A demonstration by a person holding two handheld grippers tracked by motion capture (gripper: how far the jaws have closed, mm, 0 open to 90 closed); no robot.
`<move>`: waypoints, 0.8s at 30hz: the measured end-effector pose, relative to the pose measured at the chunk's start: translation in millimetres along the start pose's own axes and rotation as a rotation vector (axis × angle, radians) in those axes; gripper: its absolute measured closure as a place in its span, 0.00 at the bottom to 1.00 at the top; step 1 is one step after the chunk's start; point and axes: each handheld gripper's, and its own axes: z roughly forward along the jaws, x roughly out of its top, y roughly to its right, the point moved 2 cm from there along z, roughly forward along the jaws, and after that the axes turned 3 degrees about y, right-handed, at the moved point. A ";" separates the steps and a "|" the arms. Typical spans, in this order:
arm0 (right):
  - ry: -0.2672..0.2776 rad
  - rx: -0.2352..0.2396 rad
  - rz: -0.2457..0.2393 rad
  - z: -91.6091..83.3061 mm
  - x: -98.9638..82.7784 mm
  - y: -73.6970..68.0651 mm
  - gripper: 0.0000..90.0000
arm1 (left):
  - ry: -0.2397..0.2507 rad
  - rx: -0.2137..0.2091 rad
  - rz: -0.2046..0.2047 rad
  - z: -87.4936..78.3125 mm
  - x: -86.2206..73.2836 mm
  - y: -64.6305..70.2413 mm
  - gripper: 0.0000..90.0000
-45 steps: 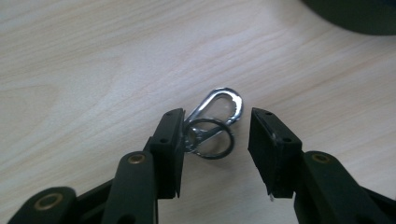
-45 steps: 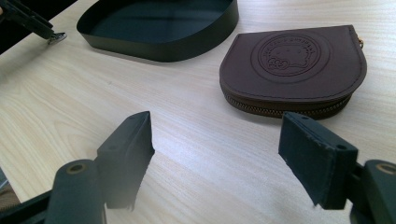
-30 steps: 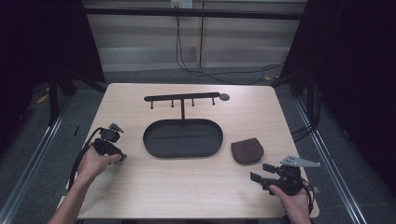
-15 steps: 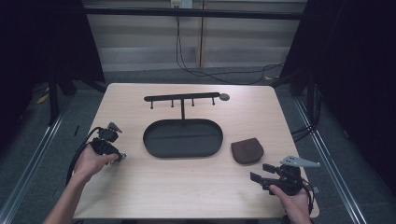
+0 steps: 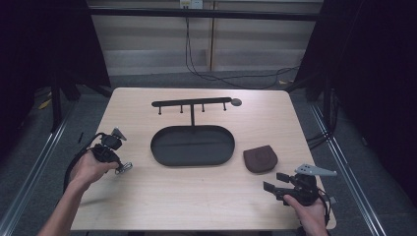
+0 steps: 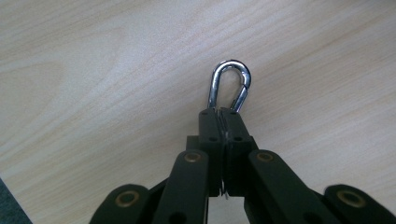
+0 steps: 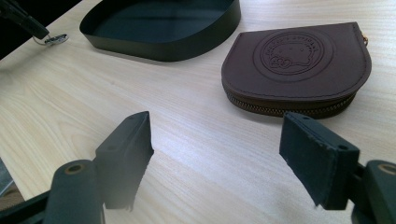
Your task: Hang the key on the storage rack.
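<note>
Brown coin pouch [image 7: 299,65] with an embossed round emblem, lettering unreadable.
Left claw [image 6: 223,122] pinches a silver carabiner [image 6: 229,86]; right claw [image 7: 224,158] gapes wide.

Bright lit table [image 5: 196,196], dark surroundings, soft shadows, close tongs blurred

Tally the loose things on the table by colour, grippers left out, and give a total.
Black: 2, the oval tray and the hook rack.
Brown: 1, the zip pouch.
Silver: 1, the carabiner, clamped in the left gripper.
Total: 4.
</note>
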 end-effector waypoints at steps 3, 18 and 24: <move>-0.004 -0.003 0.000 0.0 -0.1 0.2 0.28 | 0.014 -0.014 0.008 -5.2 -0.3 0.2 0.99; -0.011 -0.003 0.001 0.7 -0.3 -0.1 0.28 | 0.057 -0.049 0.075 -41.8 4.6 14.7 0.99; -0.013 -0.001 -0.001 1.1 -0.3 -0.1 0.28 | 0.047 -0.052 0.099 -45.5 5.4 17.5 0.99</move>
